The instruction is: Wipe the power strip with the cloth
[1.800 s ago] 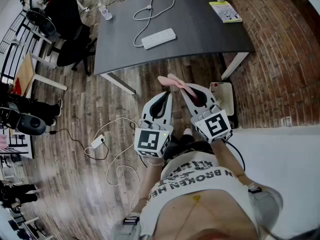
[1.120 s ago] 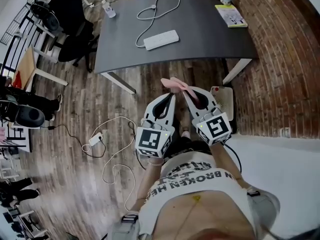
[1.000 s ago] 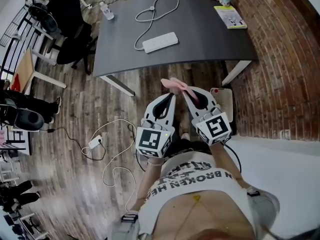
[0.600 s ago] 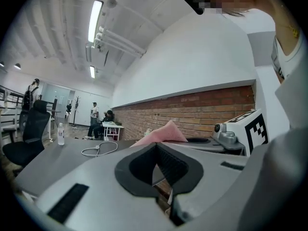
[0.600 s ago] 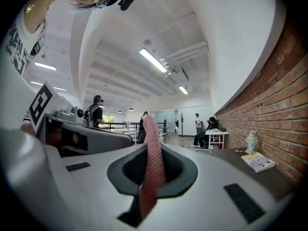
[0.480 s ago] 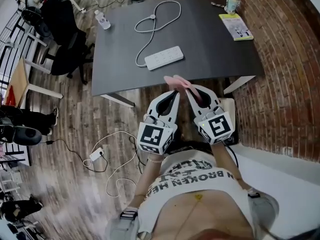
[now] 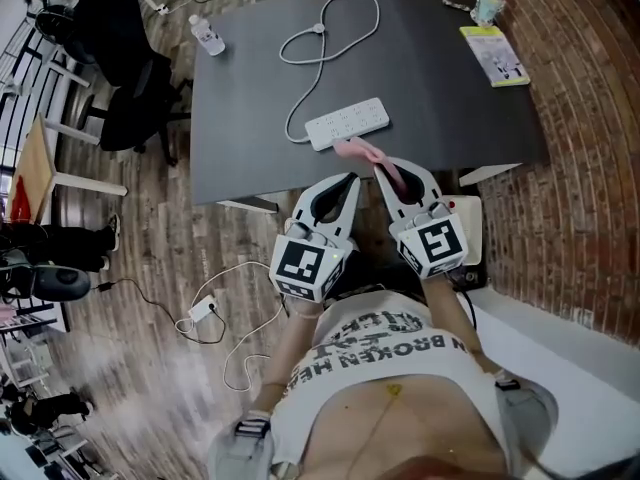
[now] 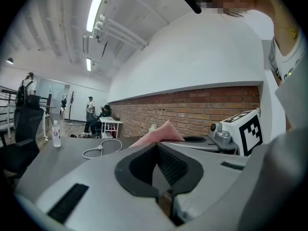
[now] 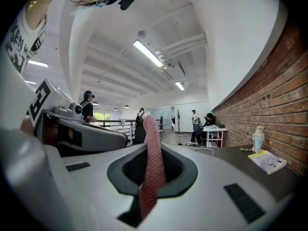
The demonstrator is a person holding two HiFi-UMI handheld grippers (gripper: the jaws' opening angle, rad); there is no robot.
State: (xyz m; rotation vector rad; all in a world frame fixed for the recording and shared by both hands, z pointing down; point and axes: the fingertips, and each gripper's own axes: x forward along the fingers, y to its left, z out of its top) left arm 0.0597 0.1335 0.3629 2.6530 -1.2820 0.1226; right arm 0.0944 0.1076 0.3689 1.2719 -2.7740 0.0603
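The dark desk (image 7: 440, 88) carries the white power strip (image 7: 347, 124) near its front edge, its cord (image 7: 321, 29) looping away. The right tongs (image 7: 386, 169) pinch the pink cloth (image 7: 360, 150), held just beside the strip; the left tongs (image 7: 349, 181) are closed, empty.

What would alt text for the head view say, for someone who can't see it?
Seen from above, a person holds two grippers at the near edge of a dark table; the right gripper clamps a pink cloth close to a white power strip. The left gripper is shut and empty.
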